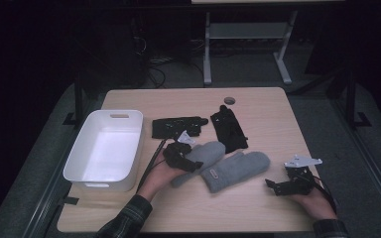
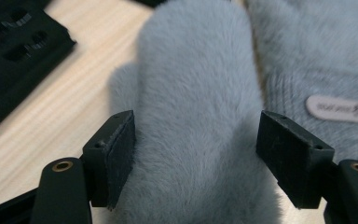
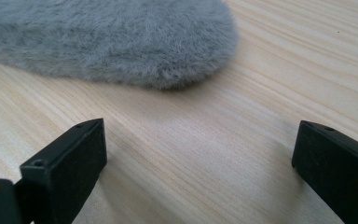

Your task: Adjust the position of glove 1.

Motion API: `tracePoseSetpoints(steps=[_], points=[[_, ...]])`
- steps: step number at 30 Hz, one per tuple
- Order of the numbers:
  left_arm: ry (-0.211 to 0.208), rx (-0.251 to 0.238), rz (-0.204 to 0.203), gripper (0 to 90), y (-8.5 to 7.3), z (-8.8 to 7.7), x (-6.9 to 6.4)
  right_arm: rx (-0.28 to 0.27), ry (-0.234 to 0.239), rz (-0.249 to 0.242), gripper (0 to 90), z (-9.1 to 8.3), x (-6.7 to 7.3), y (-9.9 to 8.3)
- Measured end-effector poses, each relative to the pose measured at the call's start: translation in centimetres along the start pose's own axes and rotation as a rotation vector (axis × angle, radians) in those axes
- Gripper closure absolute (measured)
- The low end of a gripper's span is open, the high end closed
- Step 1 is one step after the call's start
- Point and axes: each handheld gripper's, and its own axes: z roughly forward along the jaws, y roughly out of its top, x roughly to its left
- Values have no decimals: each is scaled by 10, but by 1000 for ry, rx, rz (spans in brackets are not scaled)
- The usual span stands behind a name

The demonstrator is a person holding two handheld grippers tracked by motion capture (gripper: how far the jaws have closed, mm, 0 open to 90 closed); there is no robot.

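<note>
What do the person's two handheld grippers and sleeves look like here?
Both the left gripper and the right gripper are black with two blocky, flat-padded jaws and brass-coloured screw holes. Each carries a grey three-cornered plate on top. A black cable trails from the left one. The sleeves are dark plaid.

Obstacles, centre of table [image 1: 258,208]: two grey mittens [image 1: 235,168] lying side by side and touching, with two black gloves [image 1: 178,127] just behind them, so you have no bare lane between the white bin [image 1: 104,148] and the mittens except a narrow strip of wood where your left hand [image 1: 159,174] lies. Free room: you can pass along the near edge in front of the mittens, and over the right side around your right gripper [image 1: 290,186], whose wide-set jaws straddle bare wood just short of a mitten tip. Far edge: open wood behind the gloves, apart from a small round hole [image 1: 229,100].
</note>
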Motion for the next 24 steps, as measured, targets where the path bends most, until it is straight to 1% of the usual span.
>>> tracePoseSetpoints(steps=[1,3,4,5,6,7,8,9,10,11,12,14,15,16,17,18,21,23,24], points=[[10,11,11,281,-1,2,-1,0,0,0,27,0,0,0],[20,12,17,330,-2,4,-1,1,0,0,27,0,0,0],[26,10,15,382,-3,4,-2,1,0,-1,27,0,0,0],[25,14,16,382,-4,4,-1,1,0,-1,27,0,0,0],[26,6,8,409,-5,5,-1,1,0,-1,27,0,0,0],[27,3,5,460,-6,5,-1,1,1,-1,27,0,0,0],[27,4,7,490,-6,4,0,1,1,-1,27,0,0,0],[27,-2,-5,582,-7,4,0,1,1,-1,27,0,0,0],[14,-14,-21,627,-7,3,1,2,1,0,27,0,0,0],[14,-14,-21,679,-7,3,1,1,1,-1,27,0,0,0],[10,-18,-25,679,-7,2,2,1,1,-1,27,0,0,0],[-8,-28,-44,775,-8,0,5,1,1,-1,27,0,0,0],[-13,-33,-61,793,-9,-1,5,1,1,0,27,0,0,0],[-22,-30,-67,811,-9,-2,7,1,1,0,27,0,0,0],[-30,-35,-74,811,-9,-2,8,1,1,0,27,0,0,0],[-39,-51,-91,816,-9,-3,8,1,1,0,27,0,0,0],[-51,-59,-86,823,-8,-8,10,2,1,0,27,0,0,0],[-53,-72,-84,823,-5,-14,10,2,1,0,27,0,0,0],[-53,-72,-84,823,-5,-14,10,2,1,0,27,0,0,0]])
